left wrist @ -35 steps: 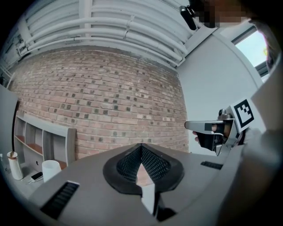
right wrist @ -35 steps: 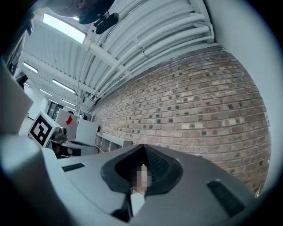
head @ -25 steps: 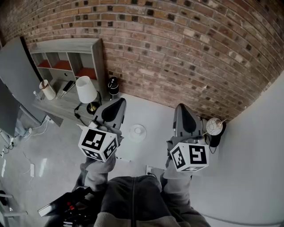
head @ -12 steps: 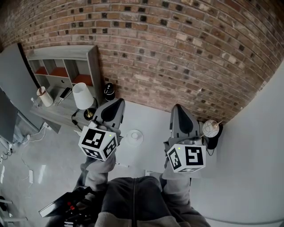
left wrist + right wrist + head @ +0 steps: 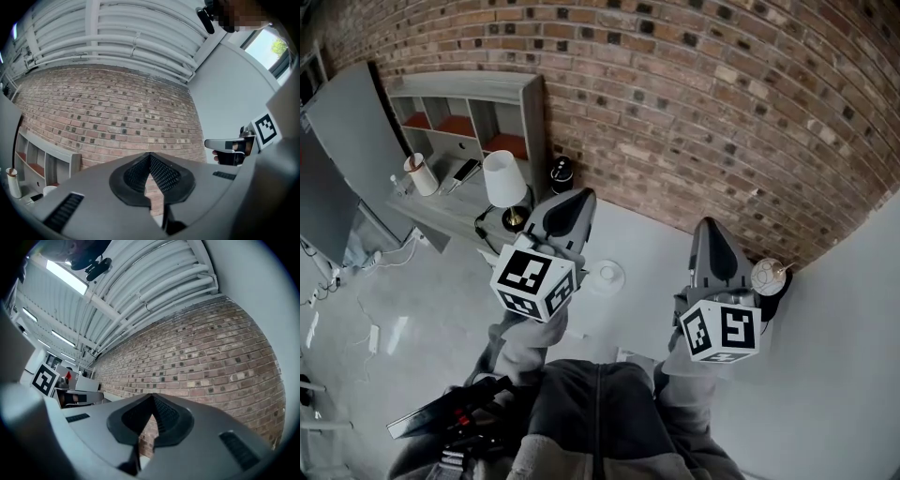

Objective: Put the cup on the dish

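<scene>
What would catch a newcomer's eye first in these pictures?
The brick wall fills the top of the head view. Before it, the left gripper and the right gripper are side by side above the white table, both shut and empty. Between them in that view a small white dish lies on the table, and a white lamp stands to the left.

The brick wall (image 5: 694, 103) looks rough and matt, the grey floor (image 5: 422, 300) smooth and glossy.
</scene>
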